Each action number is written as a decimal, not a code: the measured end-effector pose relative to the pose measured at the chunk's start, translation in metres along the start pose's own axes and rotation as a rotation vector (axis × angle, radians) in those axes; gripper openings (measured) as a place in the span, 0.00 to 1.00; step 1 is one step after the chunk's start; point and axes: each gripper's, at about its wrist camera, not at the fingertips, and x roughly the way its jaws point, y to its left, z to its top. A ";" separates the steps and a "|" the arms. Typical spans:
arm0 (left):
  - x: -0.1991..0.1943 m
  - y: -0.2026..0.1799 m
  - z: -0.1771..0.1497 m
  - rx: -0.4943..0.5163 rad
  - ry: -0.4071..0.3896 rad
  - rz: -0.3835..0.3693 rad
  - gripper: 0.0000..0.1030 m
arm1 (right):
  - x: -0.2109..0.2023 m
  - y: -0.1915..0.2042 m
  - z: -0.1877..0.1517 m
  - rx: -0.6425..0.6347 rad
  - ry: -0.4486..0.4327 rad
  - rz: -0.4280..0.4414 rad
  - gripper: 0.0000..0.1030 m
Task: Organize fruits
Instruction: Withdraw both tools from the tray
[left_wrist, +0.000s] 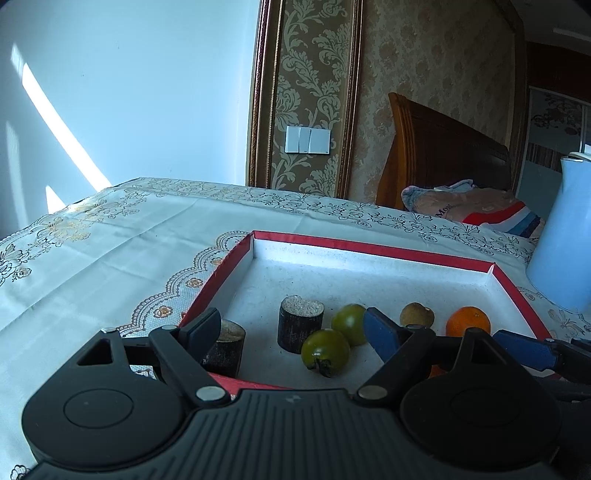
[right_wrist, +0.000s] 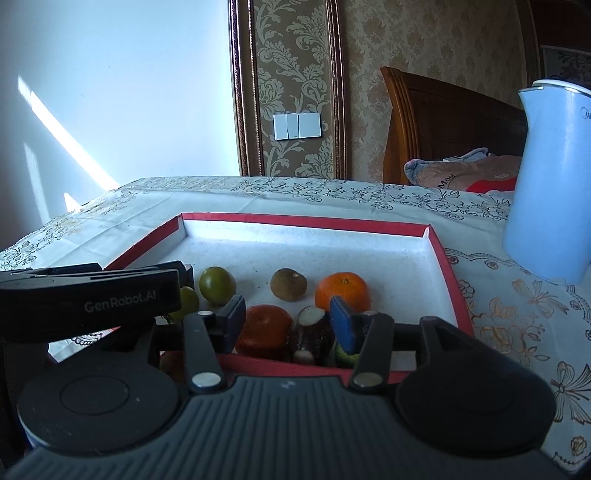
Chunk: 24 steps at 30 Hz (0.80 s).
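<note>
Red-rimmed tray (right_wrist: 447, 258) was crowded with fruit; left gripper (left_wrist: 291, 328) and right gripper (right_wrist: 288, 321) were held open, empty; the tangerine (right_wrist: 264, 326) could be nudged loose.

White wall (left_wrist: 129, 92) sunlit; damask panel (left_wrist: 306, 92); wooden headboard (left_wrist: 443, 155) — lace tablecloth (left_wrist: 92, 251).

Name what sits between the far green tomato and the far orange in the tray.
A brown kiwi lies between the green tomato and the orange, seen in the right wrist view.
</note>
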 end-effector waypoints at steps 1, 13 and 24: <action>-0.003 0.001 -0.001 -0.005 0.000 -0.004 0.82 | -0.003 0.000 -0.001 0.000 -0.004 -0.004 0.52; -0.042 0.003 -0.013 0.003 -0.036 -0.019 0.82 | -0.038 0.001 -0.016 0.016 -0.038 -0.012 0.65; -0.055 0.006 -0.024 0.026 -0.017 -0.001 0.99 | -0.056 -0.001 -0.031 0.033 -0.030 -0.019 0.74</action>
